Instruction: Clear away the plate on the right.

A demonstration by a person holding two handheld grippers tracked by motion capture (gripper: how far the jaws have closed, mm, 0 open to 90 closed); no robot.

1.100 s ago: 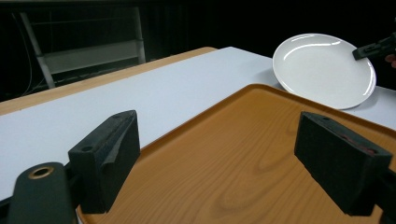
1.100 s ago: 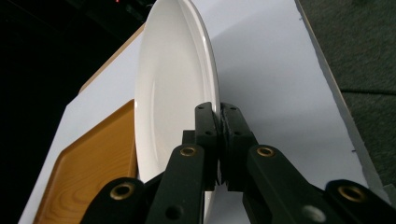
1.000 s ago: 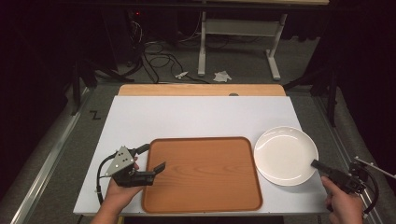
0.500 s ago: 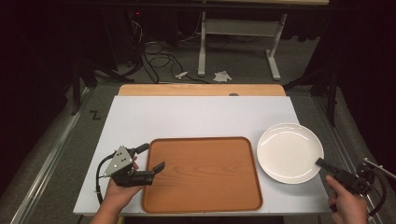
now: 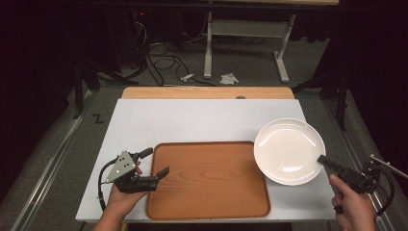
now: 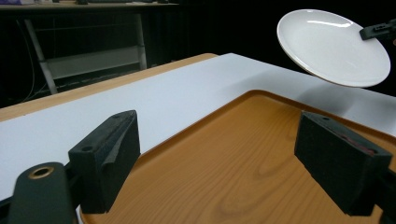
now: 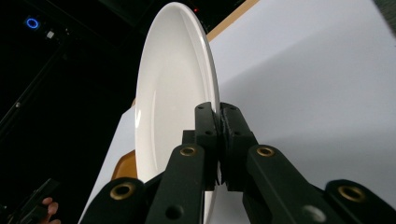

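Observation:
A white plate (image 5: 288, 150) hangs lifted above the table's right side, its left edge over the corner of a brown wooden tray (image 5: 208, 179). My right gripper (image 5: 323, 160) is shut on the plate's near right rim. In the right gripper view the plate (image 7: 175, 84) stands edge-on with the rim pinched between the jaws (image 7: 219, 116). My left gripper (image 5: 156, 162) rests open at the tray's left edge, one jaw over the tray. From the left gripper view, the tray (image 6: 261, 158) lies between the spread jaws, and the plate (image 6: 334, 46) floats tilted at the top right.
A white tabletop (image 5: 202, 120) carries the tray, with a wooden strip (image 5: 207, 92) along its far edge. Beyond the table stand a white table frame (image 5: 240, 43), cables and crumpled paper on the dark floor.
The plate has risen off the table and shifted left toward the tray, held by the right gripper. The left gripper stays where it was.

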